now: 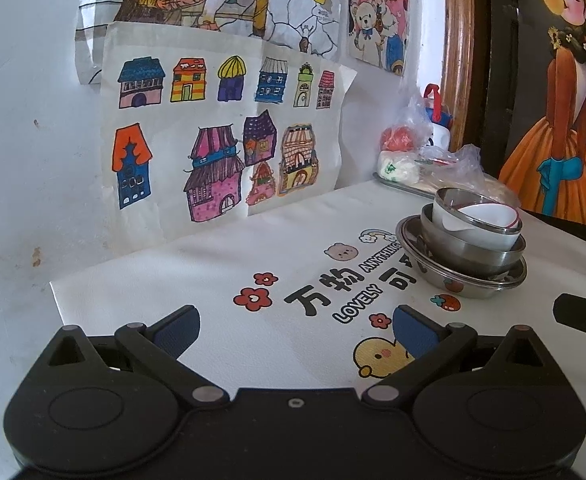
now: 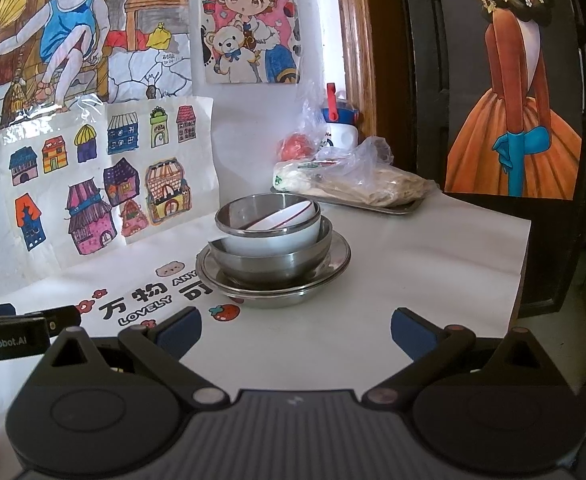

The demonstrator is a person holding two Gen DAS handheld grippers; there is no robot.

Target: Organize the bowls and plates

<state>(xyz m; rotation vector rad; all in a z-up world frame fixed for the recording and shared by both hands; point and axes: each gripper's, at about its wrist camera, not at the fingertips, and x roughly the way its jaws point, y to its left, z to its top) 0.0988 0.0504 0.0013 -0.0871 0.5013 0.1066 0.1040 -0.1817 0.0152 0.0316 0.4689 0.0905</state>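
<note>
A stack of dishes stands on the white printed table cover [image 2: 433, 264]: steel plates [image 2: 335, 260] at the bottom, a steel bowl [image 2: 277, 266] on them, a white bowl [image 2: 277, 240] with a steel rim in that, and a tilted white bowl with a red line [image 2: 293, 214] on top. The stack shows at the right in the left wrist view [image 1: 465, 240]. My right gripper [image 2: 295, 332] is open and empty, just in front of the stack. My left gripper [image 1: 295, 330] is open and empty, to the left of the stack.
A steel tray [image 2: 405, 206] with bagged food [image 2: 357, 178] sits at the back by the wall, with a red-lidded white bottle [image 2: 343, 128] and a red fruit [image 2: 295, 148] behind. Drawings hang on the wall. The table's right edge [image 2: 523, 264] borders a dark door.
</note>
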